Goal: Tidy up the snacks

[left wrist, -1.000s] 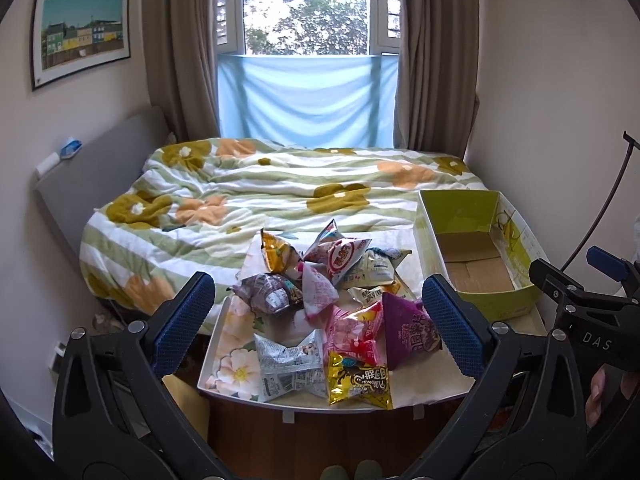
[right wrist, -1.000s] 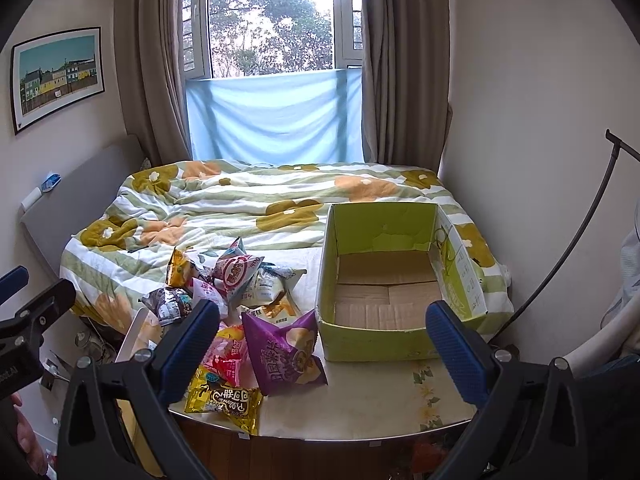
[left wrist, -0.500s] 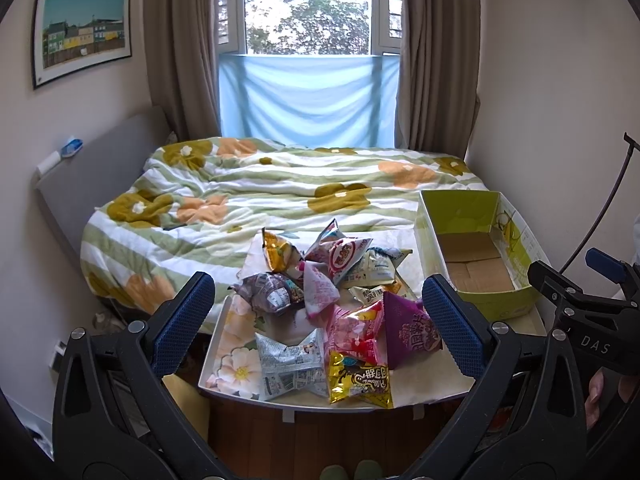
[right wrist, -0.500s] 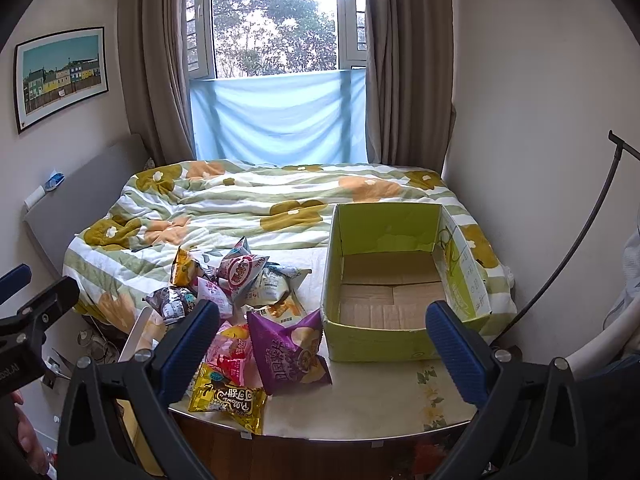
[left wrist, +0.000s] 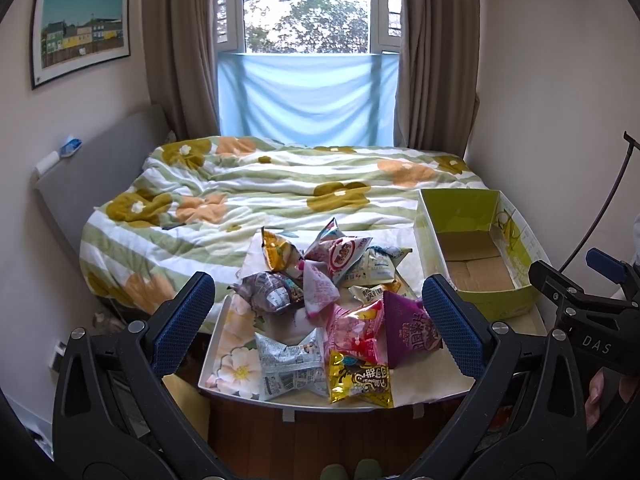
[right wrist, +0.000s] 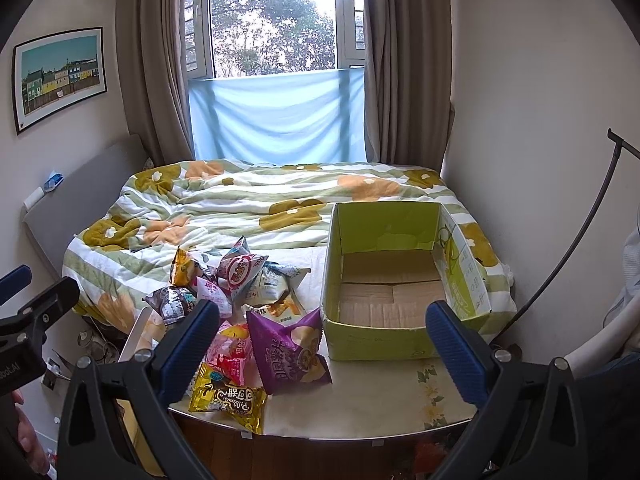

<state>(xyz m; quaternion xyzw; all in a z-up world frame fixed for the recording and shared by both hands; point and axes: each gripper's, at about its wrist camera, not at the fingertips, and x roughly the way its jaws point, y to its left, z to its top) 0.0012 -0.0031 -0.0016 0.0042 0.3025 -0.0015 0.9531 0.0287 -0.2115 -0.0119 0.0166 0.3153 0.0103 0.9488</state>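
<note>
Snacks pile [left wrist: 332,312] is sitting on the white table [left wrist: 424,384] at the foot of the bed, left of the green box [right wrist: 384,280]; nothing is moving in the pile vs 1 s ago, every bag is in the same spot. Purple bag [right wrist: 286,350] is standing nearest the box, w/ a clear gap between them. Yellow pack [right wrist: 228,398] is lying flat at the table's near edge, pink bag [left wrist: 356,330] just behind it, touching. Silver pack [left wrist: 290,364] is lying at the left, the rest heaping toward the bed. Box is sitting open, only bare cardboard floor showing inside.

Only change: both cams are drifting very slightly, framing shifting a touch, esp. right view. No approach to any bag yet.

Left gripper [left wrist: 316,312] is hovering above & short of the pile, fingers wide apart, holding nothing. Right gripper [right wrist: 322,342] is hanging over the gap between purple bag & box front wall, fingers also spread wide, holding nothing. A bit of the person's hand is showing at frame edges.

Meaning for task: prob. still at the start, zero snacks in the box, all of the sorting left. Purple bag looks like the easiest first pick for the right side, my guess.
</note>
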